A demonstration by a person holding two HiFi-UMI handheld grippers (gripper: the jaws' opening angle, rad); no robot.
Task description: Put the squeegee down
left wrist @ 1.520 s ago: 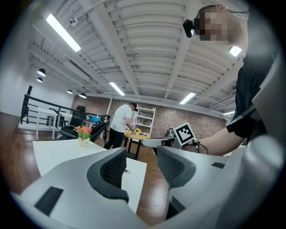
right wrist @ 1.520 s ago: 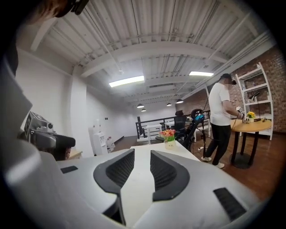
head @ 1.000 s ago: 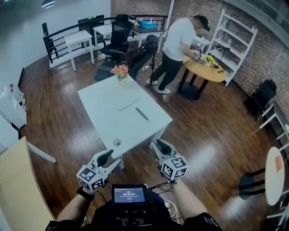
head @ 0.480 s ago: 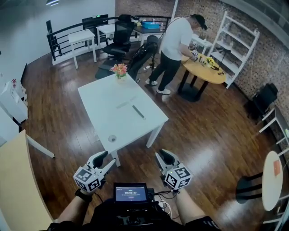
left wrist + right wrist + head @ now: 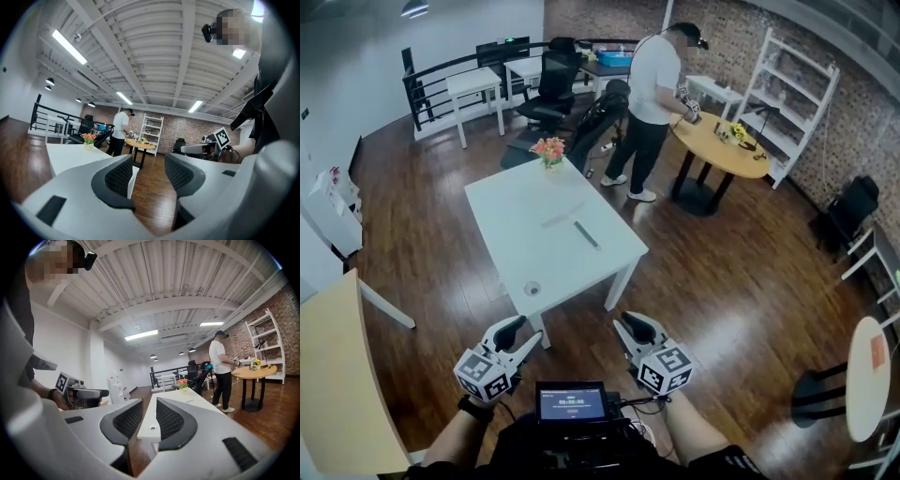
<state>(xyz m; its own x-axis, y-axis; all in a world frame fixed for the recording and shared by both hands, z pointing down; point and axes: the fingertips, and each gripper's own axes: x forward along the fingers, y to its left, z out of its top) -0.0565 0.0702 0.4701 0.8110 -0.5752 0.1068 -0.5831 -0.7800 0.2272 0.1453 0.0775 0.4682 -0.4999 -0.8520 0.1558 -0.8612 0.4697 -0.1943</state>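
Left tongs [image 5: 517, 330] and right tongs [image 5: 630, 327]: jaws apart, nothing held. Squeegee [image 5: 586, 234] flat on table [image 5: 511, 248], well ahead, handle angled toward right tongs, the nearer.

The squeegee [image 5: 585, 233] lies flat on the white surface [image 5: 511, 248], a little above and left of the frame's centre. Its slim dark handle points toward the lower right, and a pale crossbar sits at its upper-left end.

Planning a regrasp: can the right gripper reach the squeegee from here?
Probably not without stepping in. The right gripper, open and empty, hangs short of the white table's near corner; the squeegee lies mid-table. Nothing blocks the way.
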